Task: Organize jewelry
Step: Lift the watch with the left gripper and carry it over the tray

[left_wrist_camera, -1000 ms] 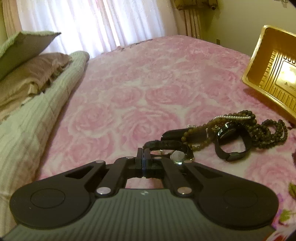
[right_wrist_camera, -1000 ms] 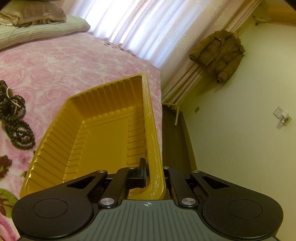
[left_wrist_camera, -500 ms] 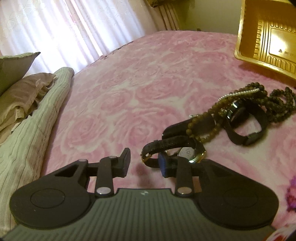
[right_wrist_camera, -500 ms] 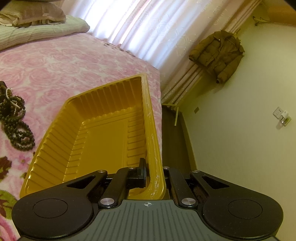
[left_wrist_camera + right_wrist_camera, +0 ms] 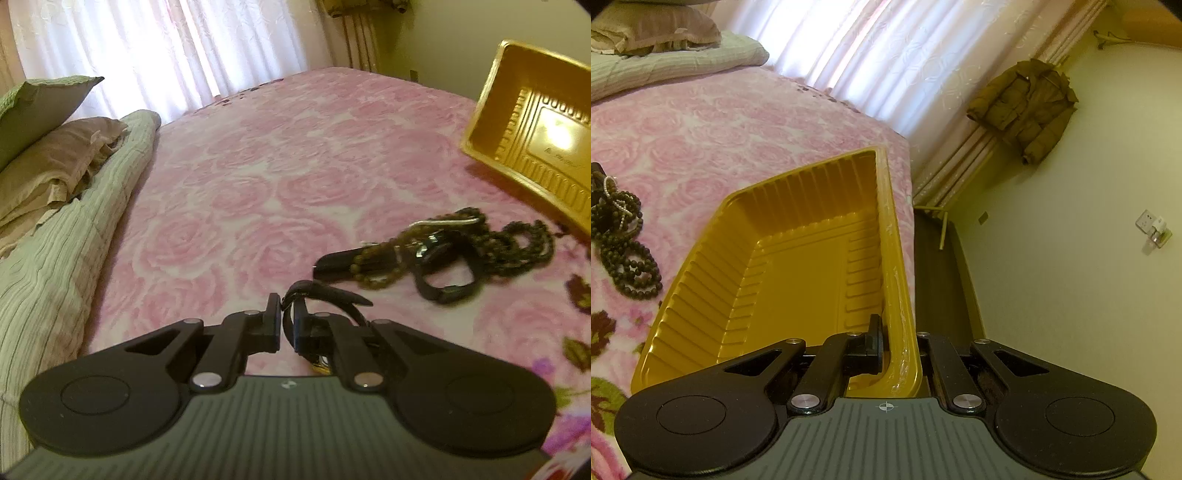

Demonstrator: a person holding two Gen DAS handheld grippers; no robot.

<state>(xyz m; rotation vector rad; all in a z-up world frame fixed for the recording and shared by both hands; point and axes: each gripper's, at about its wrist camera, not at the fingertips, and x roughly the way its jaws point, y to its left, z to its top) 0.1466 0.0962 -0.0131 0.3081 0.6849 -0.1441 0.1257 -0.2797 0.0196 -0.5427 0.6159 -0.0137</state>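
watch (image 5: 325, 295): case mostly hidden behind left gripper's (image 5: 287, 325) right finger, only a gold edge shows | gold tray (image 5: 524, 147): far side cut by frame edge | bead pile (image 5: 480, 251): motion-blurred, strands not separable | right gripper (image 5: 899, 347): right finger hidden behind tray wall

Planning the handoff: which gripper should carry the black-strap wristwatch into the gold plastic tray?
Left. The left gripper is shut on the black-strap wristwatch; the right gripper is clamped on the gold plastic tray, steadying it.
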